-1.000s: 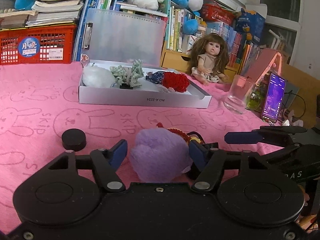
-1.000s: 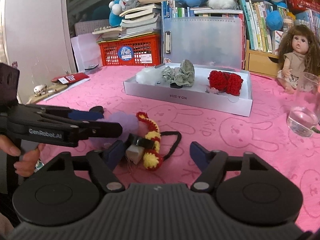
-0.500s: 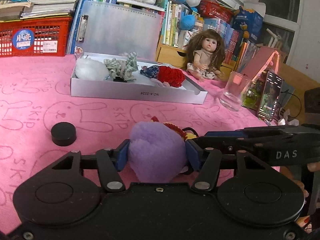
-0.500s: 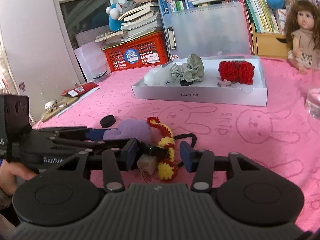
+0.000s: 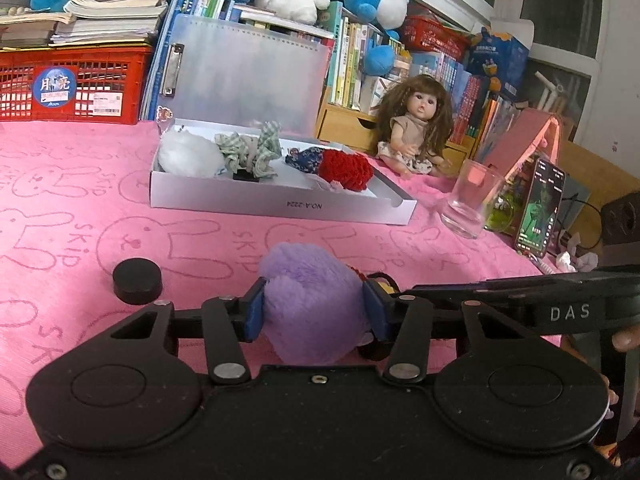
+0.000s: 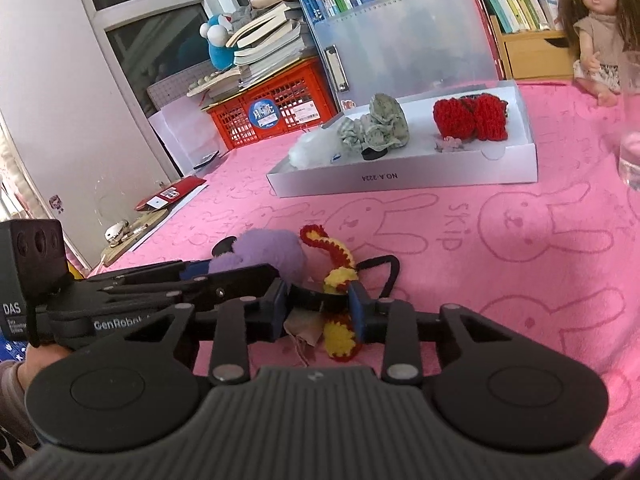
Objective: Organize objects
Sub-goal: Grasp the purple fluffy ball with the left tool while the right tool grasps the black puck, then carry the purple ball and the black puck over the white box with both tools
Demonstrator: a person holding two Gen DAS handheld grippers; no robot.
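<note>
left gripper: I have it clamped on the pompom, pads pressed into both fluffy sides, just in front of the box.
right gripper: closed around the black band of the crochet tie, right beside the pompom; a beige tag hangs under the jaws.
box: white tray on the pink cloth, already holds a white puff, green scrunchie and red knit.
free spot: I judge the bare floor between scrunchie and red knit is the best drop zone.
step in hand: lift both items off the cloth, carry them to the box.
how I do it well: raise straight up first, since pompom and tie touch and the elastic loop could snag; keep the squeeze light on the fluff, firm on the band.
watch: black cap left of the pompom, glass right of the box; I stay clear of both.
</note>
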